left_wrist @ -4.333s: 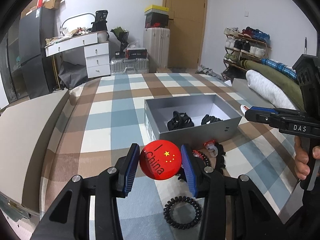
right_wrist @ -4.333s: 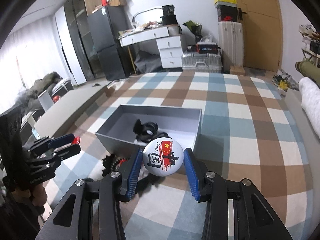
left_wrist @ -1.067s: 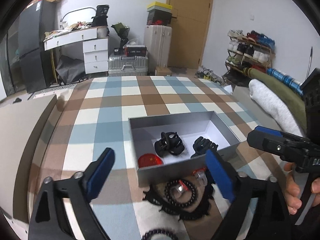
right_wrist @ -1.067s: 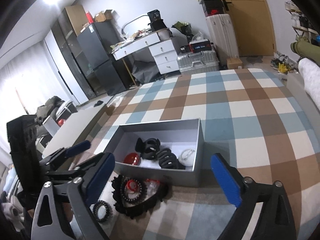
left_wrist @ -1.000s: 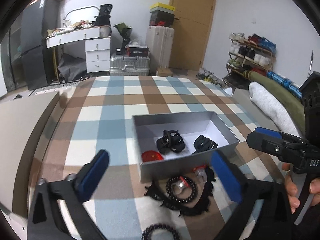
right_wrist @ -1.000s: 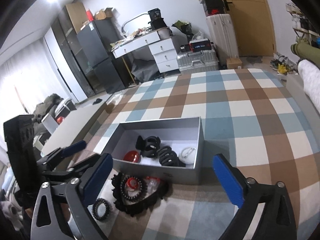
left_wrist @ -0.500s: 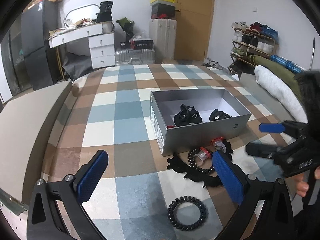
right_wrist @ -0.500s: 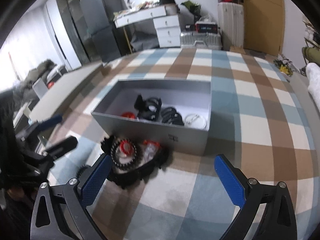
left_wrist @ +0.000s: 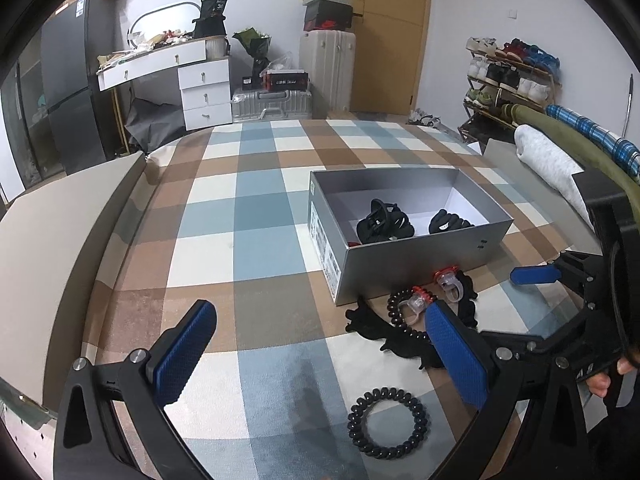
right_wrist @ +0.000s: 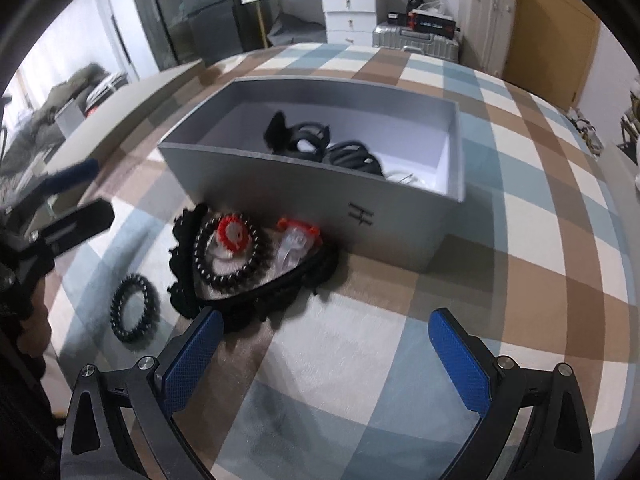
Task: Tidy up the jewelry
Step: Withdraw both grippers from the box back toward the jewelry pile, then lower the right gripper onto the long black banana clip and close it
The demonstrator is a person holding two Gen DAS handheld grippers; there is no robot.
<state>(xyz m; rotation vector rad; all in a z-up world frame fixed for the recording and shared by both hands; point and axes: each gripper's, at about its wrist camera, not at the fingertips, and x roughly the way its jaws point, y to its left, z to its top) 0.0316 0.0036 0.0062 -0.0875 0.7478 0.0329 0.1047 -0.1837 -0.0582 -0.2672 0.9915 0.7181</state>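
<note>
Both your left gripper (left_wrist: 320,350) and right gripper (right_wrist: 324,354) gape wide, empty. The black coil hair tie (left_wrist: 388,423) lies low centre of the left view: light, springy; pinch across one side of its ring.

Both badges released into the grey box (left_wrist: 420,258), left gripper (left_wrist: 320,356) and right gripper (right_wrist: 326,356) since spread wide, seemingly lower.

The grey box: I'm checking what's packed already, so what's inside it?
Inside the grey box lie two black hair clips. A sliver of something red shows; the near wall hides the rest.
</note>
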